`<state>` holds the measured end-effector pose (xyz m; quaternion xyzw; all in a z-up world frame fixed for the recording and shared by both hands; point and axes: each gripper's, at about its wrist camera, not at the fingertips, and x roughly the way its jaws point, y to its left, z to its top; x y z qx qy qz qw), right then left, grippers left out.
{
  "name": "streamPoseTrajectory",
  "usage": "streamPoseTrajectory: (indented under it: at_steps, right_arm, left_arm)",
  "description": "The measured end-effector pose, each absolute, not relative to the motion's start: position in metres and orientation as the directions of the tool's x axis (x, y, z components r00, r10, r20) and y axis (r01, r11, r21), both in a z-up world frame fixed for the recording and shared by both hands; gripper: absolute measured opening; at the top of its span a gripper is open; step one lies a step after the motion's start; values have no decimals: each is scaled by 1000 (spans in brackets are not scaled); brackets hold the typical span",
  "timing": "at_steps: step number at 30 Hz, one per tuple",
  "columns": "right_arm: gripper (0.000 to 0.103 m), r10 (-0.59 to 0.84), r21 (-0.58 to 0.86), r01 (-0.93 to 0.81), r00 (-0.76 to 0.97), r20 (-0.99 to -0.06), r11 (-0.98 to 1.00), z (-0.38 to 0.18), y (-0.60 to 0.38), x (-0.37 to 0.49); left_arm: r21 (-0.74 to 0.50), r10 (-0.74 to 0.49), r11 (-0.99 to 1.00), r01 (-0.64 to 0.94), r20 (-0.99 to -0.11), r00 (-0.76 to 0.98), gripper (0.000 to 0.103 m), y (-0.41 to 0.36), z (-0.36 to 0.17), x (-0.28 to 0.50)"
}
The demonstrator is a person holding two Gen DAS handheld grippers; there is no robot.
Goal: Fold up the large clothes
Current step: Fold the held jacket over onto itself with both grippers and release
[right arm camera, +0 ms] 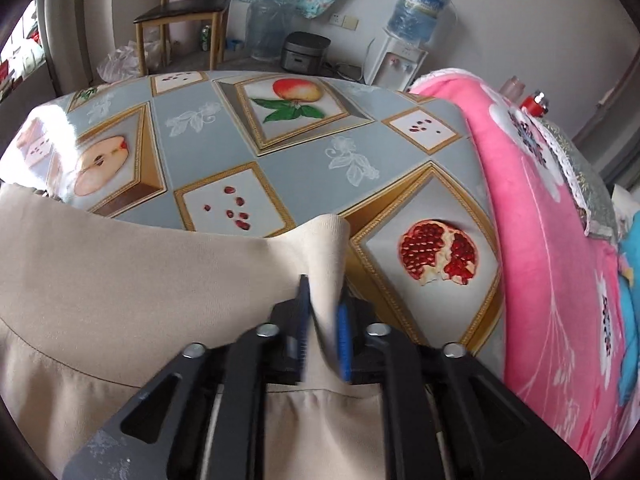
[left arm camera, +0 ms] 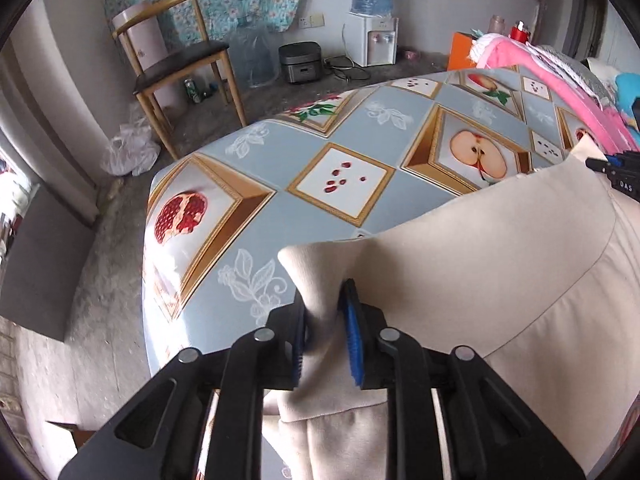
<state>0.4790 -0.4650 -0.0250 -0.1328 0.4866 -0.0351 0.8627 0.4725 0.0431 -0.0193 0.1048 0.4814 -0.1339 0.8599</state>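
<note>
One beige garment (left arm camera: pixel 460 280) lies over the near edge of a table with fruit-print oilcloth (left arm camera: pixel 344 152); its far half is bare. Left gripper (left arm camera: pixel 324 344) and right gripper (right arm camera: pixel 322 340): fingers narrow, one garment corner between each pair, grip uncertain. Right edge: one pink blanket (right arm camera: pixel 532 240). Beyond: one chair (left arm camera: pixel 180 60), one water dispenser (left arm camera: pixel 372 36), one rice cooker (left arm camera: pixel 300 62).

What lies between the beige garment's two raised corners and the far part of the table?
Nothing visible does. Ahead of the corner at the left gripper and the corner at the right gripper, the fruit-print tablecloth is bare. The pink blanket lies along the right side, beside the beige garment, not in front of it.
</note>
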Motion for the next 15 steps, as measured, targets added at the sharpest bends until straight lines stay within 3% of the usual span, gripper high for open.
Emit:
streamPoseTrajectory:
  at_steps: [4, 9, 12, 15]
  right_arm:
    - [36, -138, -155, 17, 553, -822, 988, 10, -504, 456]
    - [37, -24, -24, 9, 648, -761, 1000, 60, -525, 363]
    - [37, 99, 38, -112, 611, -785, 993, 53, -507, 312]
    - [37, 162, 87, -165, 522, -838, 982, 19, -490, 279]
  left_arm:
    - [-6, -148, 969, 246, -813, 563, 23, 75, 9, 459]
    - [-65, -274, 935, 350, -759, 590, 23, 78, 48, 379]
    - [-127, -362, 892, 435, -778, 514, 23, 60, 40, 324]
    - [-127, -319, 910, 395, -822, 471, 23, 52, 11, 296]
